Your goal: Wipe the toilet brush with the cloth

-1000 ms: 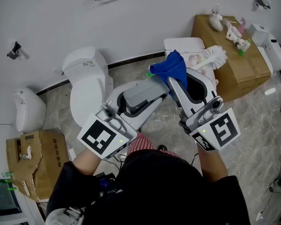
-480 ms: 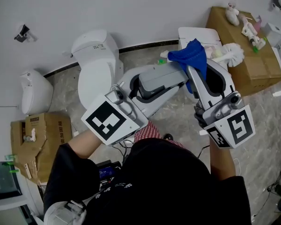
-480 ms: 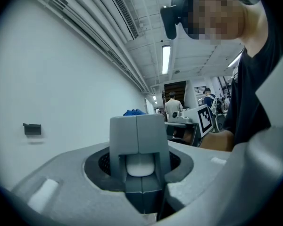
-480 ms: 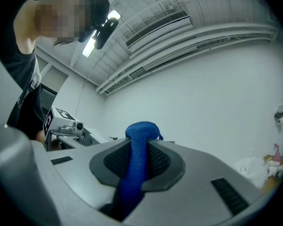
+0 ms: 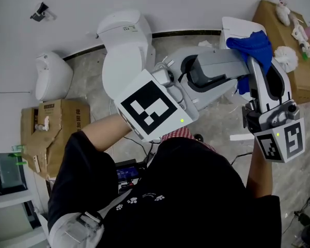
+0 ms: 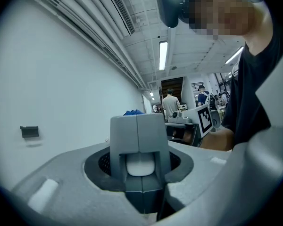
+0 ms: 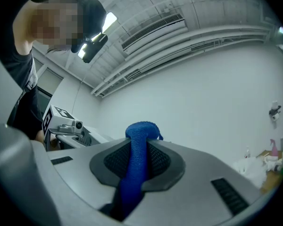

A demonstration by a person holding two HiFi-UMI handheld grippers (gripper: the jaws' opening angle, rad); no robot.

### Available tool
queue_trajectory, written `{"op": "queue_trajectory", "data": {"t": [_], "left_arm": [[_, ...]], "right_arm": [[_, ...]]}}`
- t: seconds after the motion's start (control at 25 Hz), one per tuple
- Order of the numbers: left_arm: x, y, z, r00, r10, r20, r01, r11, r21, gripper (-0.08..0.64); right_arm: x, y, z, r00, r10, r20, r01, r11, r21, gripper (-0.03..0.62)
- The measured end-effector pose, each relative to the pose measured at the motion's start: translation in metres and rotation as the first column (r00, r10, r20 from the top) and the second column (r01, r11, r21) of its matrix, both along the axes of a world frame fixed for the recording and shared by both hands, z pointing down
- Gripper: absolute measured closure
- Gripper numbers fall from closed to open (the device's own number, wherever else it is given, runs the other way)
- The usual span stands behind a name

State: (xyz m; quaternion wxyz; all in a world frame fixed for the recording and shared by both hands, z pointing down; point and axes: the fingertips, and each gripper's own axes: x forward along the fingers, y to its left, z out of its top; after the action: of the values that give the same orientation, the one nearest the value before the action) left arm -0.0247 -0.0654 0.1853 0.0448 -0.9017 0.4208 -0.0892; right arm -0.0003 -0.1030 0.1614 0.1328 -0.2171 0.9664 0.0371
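Note:
My left gripper (image 5: pixel 232 68) reaches to the right, its jaws closed round a white rounded piece (image 6: pixel 140 166) that looks like the toilet brush's handle. The brush's white bristle head (image 5: pixel 287 56) pokes out past the blue cloth (image 5: pixel 253 45). My right gripper (image 5: pixel 254 66) points up the picture and is shut on that cloth, which drapes over both grippers' tips and hides the brush's shaft. In the right gripper view the cloth (image 7: pixel 137 164) is a folded blue strip pinched between the jaws of the right gripper (image 7: pixel 139 140). In the left gripper view the cloth's edge (image 6: pixel 132 112) peeks over the left gripper (image 6: pixel 139 145).
A white toilet (image 5: pixel 126 45) stands against the wall, a second white fixture (image 5: pixel 51 74) to its left. An open cardboard box (image 5: pixel 46 133) lies at the left; another box (image 5: pixel 294 79) with small items sits at top right. People (image 6: pixel 170 102) stand far off.
The head view has swung, so both grippers and the brush sit further right and higher in the picture. Their pose to each other and both grips look the same.

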Motion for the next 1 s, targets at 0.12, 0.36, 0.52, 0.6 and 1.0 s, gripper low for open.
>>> {"op": "queue_trajectory", "data": {"t": [0.12,0.36,0.52,0.6,1.0], "left_arm": [[-0.0003,-0.0018,0.0019,1.0,0.0,-0.008,0.0,1.0,0.008,0.39],[-0.0018,-0.0034,0.0026,1.0,-0.009,-0.013,0.009,1.0,0.012,0.39],[-0.0026,-0.0008,0.0004,1.0,-0.017,-0.025,0.017,1.0,0.011,0.39],[-0.0026,-0.0001,0.0,1.0,-0.018,-0.024,0.019,1.0,0.012,0.39],[-0.0025,0.0005,-0.0006,0.999,-0.022,-0.028,0.022,1.0,0.014,0.388]], "right_arm": [[-0.0014,-0.0019,0.0035,1.0,-0.001,0.002,0.001,1.0,0.001,0.526],[-0.0034,-0.0037,0.0048,1.0,-0.007,-0.01,0.007,1.0,0.01,0.526],[-0.0039,-0.0017,0.0032,1.0,-0.006,-0.017,0.006,1.0,0.021,0.526],[-0.0037,-0.0015,0.0033,1.0,-0.004,-0.021,0.004,1.0,0.023,0.526],[-0.0019,-0.0056,0.0055,1.0,0.013,-0.024,-0.013,1.0,0.02,0.526]]}}
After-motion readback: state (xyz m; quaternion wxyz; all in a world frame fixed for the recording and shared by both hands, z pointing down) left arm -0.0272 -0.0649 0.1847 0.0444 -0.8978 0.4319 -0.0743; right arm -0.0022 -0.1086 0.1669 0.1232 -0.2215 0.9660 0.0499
